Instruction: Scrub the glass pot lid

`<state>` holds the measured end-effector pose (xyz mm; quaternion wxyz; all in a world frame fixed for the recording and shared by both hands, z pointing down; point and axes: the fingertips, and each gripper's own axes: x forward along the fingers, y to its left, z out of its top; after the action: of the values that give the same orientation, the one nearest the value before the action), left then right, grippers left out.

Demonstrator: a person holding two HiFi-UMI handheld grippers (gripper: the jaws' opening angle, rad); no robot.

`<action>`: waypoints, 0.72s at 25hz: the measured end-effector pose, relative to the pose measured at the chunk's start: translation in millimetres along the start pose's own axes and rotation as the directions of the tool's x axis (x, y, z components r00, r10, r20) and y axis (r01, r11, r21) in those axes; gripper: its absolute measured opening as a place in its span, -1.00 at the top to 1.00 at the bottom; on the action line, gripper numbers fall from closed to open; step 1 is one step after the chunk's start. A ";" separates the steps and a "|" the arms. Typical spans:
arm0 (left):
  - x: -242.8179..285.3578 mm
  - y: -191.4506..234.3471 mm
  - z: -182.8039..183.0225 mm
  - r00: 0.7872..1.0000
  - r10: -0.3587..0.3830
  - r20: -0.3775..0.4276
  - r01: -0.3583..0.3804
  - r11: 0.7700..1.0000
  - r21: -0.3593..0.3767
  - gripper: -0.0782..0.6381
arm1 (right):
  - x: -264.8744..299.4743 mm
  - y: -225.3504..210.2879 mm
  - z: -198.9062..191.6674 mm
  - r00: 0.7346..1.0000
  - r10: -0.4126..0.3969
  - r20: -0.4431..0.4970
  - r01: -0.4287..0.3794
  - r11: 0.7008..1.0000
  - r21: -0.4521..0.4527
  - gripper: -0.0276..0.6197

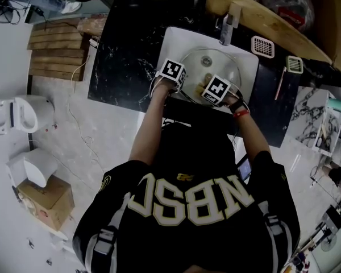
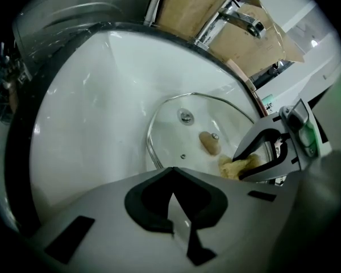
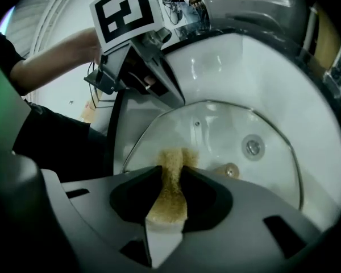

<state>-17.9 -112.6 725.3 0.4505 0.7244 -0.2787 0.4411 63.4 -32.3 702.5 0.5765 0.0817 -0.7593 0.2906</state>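
A person is standing over a white sink [image 1: 176, 44], where a glass pot lid [image 1: 213, 67] is lying in the basin. The right gripper [image 3: 170, 172] is clamping a yellow sponge [image 3: 169, 203] against the glass (knob nearby). The left gripper [image 2: 171, 172] is closed, seemingly pinching the lid's rim.

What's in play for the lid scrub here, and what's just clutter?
In use: glass pot lid; sponge in right hand-held gripper; left hand-held gripper on the lid's rim; sink.
Lying about: faucet; wooden pallet; cardboard box.
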 end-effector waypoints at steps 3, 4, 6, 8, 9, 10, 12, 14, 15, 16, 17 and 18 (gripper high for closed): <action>-0.8 -0.6 -0.7 1.000 -0.002 0.001 0.002 1.000 -0.005 0.75 | 12.6 -5.2 25.0 0.999 -0.020 0.048 0.020 1.000 0.007 0.54; -0.6 -0.8 -1.1 1.000 -0.002 0.000 0.002 1.000 -0.007 0.75 | 16.3 -9.2 32.4 0.997 -0.033 0.064 0.032 0.999 0.013 0.54; 0.7 -0.6 -1.6 1.000 -0.001 -0.001 0.001 1.000 -0.008 0.75 | 22.4 -19.1 45.5 0.993 -0.063 0.100 0.060 0.998 0.033 0.54; 0.0 -0.7 -1.4 1.000 -0.002 -0.001 0.002 1.000 -0.008 0.75 | 27.2 -30.6 56.6 0.986 -0.089 0.139 0.082 0.995 0.060 0.54; -0.8 -0.6 -1.3 1.000 -0.001 0.000 0.001 1.000 -0.007 0.75 | 29.2 -36.8 61.2 0.982 -0.102 0.158 0.091 0.993 0.074 0.54; -1.3 -0.5 -1.3 1.000 0.000 0.001 0.000 1.000 -0.007 0.75 | 30.8 -43.4 64.9 0.978 -0.114 0.175 0.100 0.991 0.088 0.54; -0.4 -0.3 -0.6 1.000 0.000 0.004 0.000 1.000 -0.005 0.75 | 32.2 -58.2 69.8 0.969 -0.144 0.199 0.125 0.986 0.105 0.54; 1.7 0.3 0.3 1.000 -0.003 0.010 0.003 1.000 -0.006 0.75 | 32.1 -75.2 72.1 0.959 -0.190 0.210 0.172 0.980 0.101 0.54; 1.8 0.4 0.2 1.000 -0.003 0.010 0.003 1.000 -0.007 0.75 | 31.7 -84.1 72.4 0.954 -0.214 0.210 0.198 0.976 0.096 0.54; 1.2 0.0 -0.3 1.000 -0.003 0.007 0.003 1.000 -0.006 0.75 | 31.2 -92.7 72.0 0.949 -0.237 0.210 0.222 0.971 0.093 0.54; 0.2 -0.5 -0.9 1.000 -0.001 0.005 0.001 1.000 -0.004 0.75 | 30.8 -100.8 70.2 0.945 -0.257 0.205 0.242 0.966 0.094 0.54; -0.7 -0.7 -1.3 1.000 0.003 0.003 -0.003 1.000 -0.001 0.75 | 30.8 -107.9 65.9 0.943 -0.271 0.190 0.256 0.961 0.101 0.54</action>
<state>-18.2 -111.2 724.7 0.4497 0.7244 -0.2809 0.4405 48.4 -149.3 757.4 0.5267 0.2333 -0.7847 0.2292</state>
